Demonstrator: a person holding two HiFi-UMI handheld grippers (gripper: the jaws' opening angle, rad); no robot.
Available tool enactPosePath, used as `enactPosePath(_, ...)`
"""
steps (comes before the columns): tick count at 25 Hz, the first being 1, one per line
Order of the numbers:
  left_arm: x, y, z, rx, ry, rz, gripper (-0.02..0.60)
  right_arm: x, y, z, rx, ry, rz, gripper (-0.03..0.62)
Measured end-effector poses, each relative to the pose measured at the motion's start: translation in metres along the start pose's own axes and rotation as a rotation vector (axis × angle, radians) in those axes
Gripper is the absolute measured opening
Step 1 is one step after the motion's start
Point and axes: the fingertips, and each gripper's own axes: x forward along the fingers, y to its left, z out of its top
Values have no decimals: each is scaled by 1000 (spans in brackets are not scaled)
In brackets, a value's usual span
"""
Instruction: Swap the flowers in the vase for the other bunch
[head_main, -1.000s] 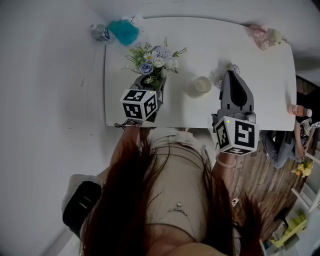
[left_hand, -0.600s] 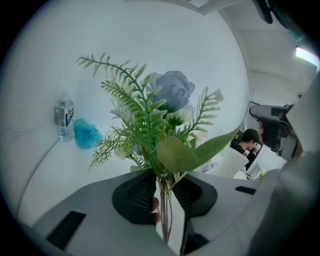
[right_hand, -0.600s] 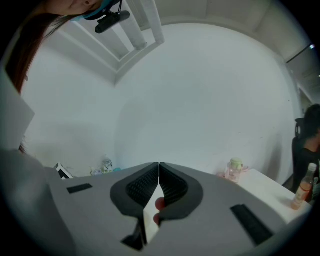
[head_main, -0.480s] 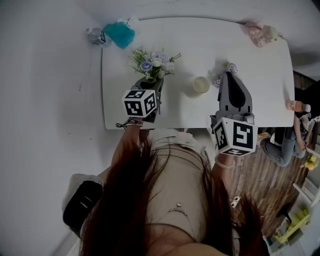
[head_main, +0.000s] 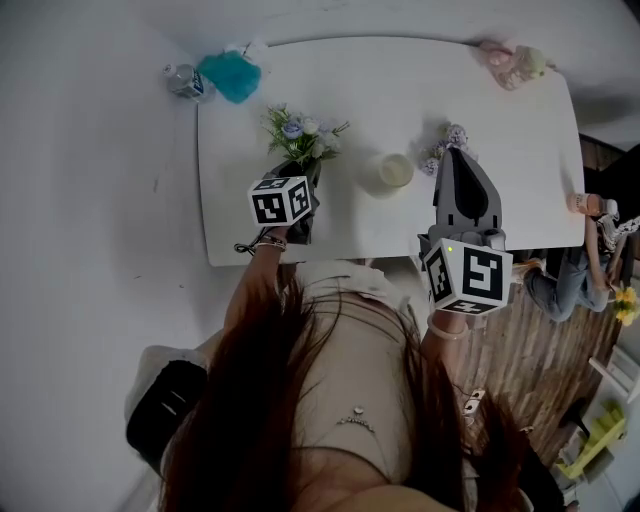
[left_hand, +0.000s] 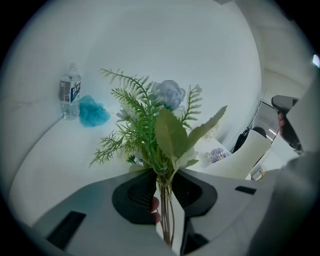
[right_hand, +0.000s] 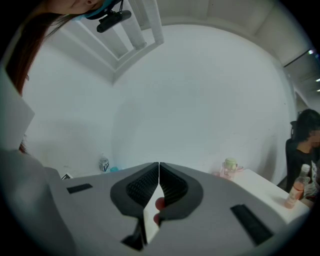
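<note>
My left gripper (head_main: 306, 172) (left_hand: 165, 172) is shut on the stems of a bunch with blue and white blooms and green fern (head_main: 298, 135) (left_hand: 152, 117). It holds the bunch upright over the left part of the white table (head_main: 500, 110). A cream vase (head_main: 395, 170) stands to the right of it, with no flowers showing in it. A small purple bunch (head_main: 447, 138) (left_hand: 218, 154) lies on the table just beyond the vase, by the tip of my right gripper (head_main: 452, 152) (right_hand: 159, 164). That gripper is shut and holds nothing.
A water bottle (head_main: 180, 80) (left_hand: 70, 97) and a teal fluffy thing (head_main: 232, 75) (left_hand: 93, 112) sit at the table's far left corner. A pink cup (head_main: 510, 62) (right_hand: 230, 168) stands at the far right corner. A person (right_hand: 304, 145) sits off the right edge.
My left gripper has sunk toward the table with the blue and white bunch in it. The right gripper has kept still.
</note>
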Motion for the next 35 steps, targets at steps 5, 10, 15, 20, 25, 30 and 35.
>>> enactPosePath(5,9,7,-11,-21,26,23,89,-3,-2,-1,-3,2,-9,28)
enactPosePath(10,15,13,-16,-34,40,38,89,-7,-4,0,-6,1,-16,28)
enactPosePath(15,23,14,-21,-33,61,36,104,-9,-5,1,-8,-2,-20,28)
enactPosePath(20,30,14,-26,-36,83,26,134,-11,-7,3,-10,-7,-24,28)
enactPosePath(25,33,10,-23,-35,84,6,163,-12,-6,3,-16,-13,-27,28)
enactPosePath(30,33,5,-24,-47,93,-25,234,-14,-4,3,-19,-17,-23,28)
enactPosePath(35,28,2,-20,-19,83,-23,245,-16,-1,3,-15,-21,-25,28)
